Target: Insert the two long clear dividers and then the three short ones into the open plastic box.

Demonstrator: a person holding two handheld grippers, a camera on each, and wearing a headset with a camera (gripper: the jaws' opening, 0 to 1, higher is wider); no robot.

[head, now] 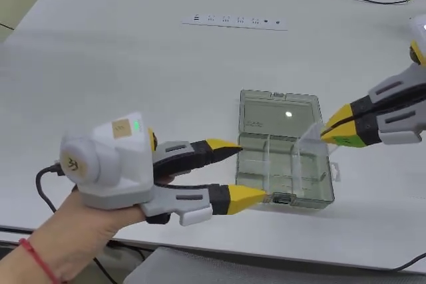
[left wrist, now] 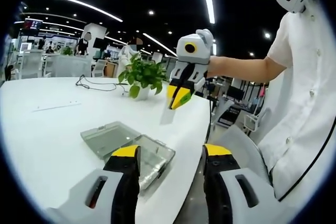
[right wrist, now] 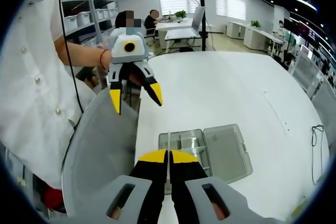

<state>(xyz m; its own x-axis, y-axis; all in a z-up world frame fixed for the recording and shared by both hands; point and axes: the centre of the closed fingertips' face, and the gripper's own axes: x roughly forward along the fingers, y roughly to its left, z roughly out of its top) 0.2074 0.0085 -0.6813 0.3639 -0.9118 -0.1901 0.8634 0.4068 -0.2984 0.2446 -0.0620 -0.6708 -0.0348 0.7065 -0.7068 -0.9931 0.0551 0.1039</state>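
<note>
So, mid-insertion by the looks of it: a clear divider [head: 310,142] was clamped in the jaws of the right gripper [head: 327,131] and held just above the 3 o'clock side of the open plastic box [head: 303,199] on the white table [head: 133,64]. Some partitions [head: 267,157] seemed to be seated already, but the count couldn't be made out. The left gripper [head: 245,171] was kept at the box's 9 o'clock edge, jaws spread, nothing gripped. Next, the strip probably needed to be lined up with its slots and pressed straight down. It looked like thin, stiff, see-through plastic. The box was smoky-clear and rectangular, with its lid [head: 279,110] laid flat at 12 o'clock.
</note>
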